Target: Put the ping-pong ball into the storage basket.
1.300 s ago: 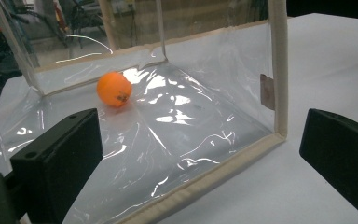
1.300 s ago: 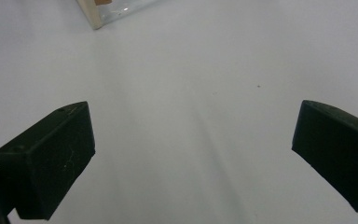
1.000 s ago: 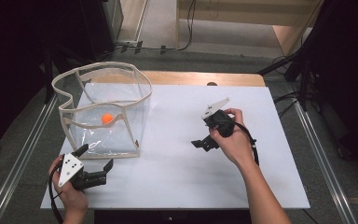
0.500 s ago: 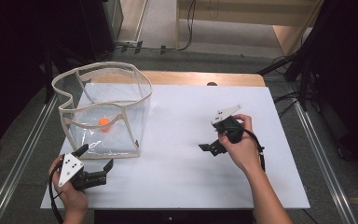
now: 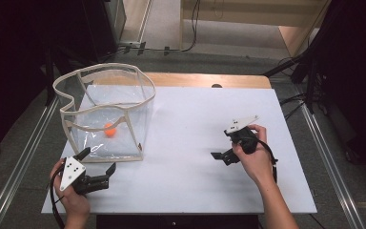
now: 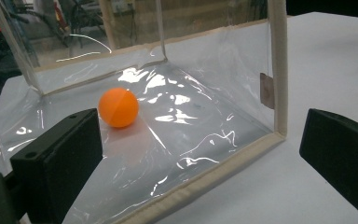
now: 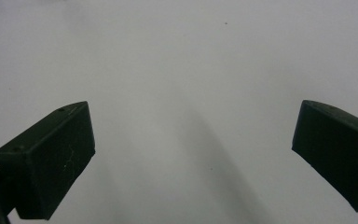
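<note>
Your left gripper (jaws wide, empty) sits lower left by the clear bin holding the orange ball; your right gripper, equally agape, hovers right of centre.

1. No lettering, brand, number or sign can be read anywhere on the table
2. A small tab on the clear bag's wall appears blank, too small to tell

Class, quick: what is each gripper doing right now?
Left gripper: open, holding nothing, by the clear bag.
Right gripper: open, holding nothing.
</note>
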A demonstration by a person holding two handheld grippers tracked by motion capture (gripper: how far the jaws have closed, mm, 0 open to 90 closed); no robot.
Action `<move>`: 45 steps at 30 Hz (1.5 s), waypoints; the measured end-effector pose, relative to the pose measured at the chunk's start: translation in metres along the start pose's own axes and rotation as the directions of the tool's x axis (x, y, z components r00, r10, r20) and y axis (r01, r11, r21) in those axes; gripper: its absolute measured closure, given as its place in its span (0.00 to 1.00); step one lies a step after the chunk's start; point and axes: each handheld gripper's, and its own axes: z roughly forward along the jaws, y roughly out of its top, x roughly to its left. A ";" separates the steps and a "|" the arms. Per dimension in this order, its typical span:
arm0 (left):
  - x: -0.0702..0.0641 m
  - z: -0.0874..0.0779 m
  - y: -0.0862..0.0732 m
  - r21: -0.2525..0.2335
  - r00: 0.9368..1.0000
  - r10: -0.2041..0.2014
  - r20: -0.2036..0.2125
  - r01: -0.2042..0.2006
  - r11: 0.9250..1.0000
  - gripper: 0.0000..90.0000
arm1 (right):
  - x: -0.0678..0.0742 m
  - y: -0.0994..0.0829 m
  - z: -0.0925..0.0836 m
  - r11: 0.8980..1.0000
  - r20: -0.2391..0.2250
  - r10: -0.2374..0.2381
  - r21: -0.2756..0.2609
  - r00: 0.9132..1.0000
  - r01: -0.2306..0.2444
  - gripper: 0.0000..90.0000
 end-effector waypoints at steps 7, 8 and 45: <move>0.000 0.000 0.000 0.000 1.000 0.000 0.001 0.000 1.000 0.00 | -0.001 -0.016 -0.005 1.000 0.012 0.015 -0.024 1.000 -0.015 0.00; 0.000 0.000 0.000 0.000 1.000 0.000 0.001 0.000 1.000 0.00 | -0.002 -0.018 -0.006 0.999 0.014 0.015 -0.029 1.000 -0.015 0.00; -0.001 0.001 0.000 0.005 1.000 0.007 0.002 -0.007 1.000 0.00 | -0.008 -0.100 -0.043 0.979 0.084 0.116 -0.176 0.990 -0.100 0.00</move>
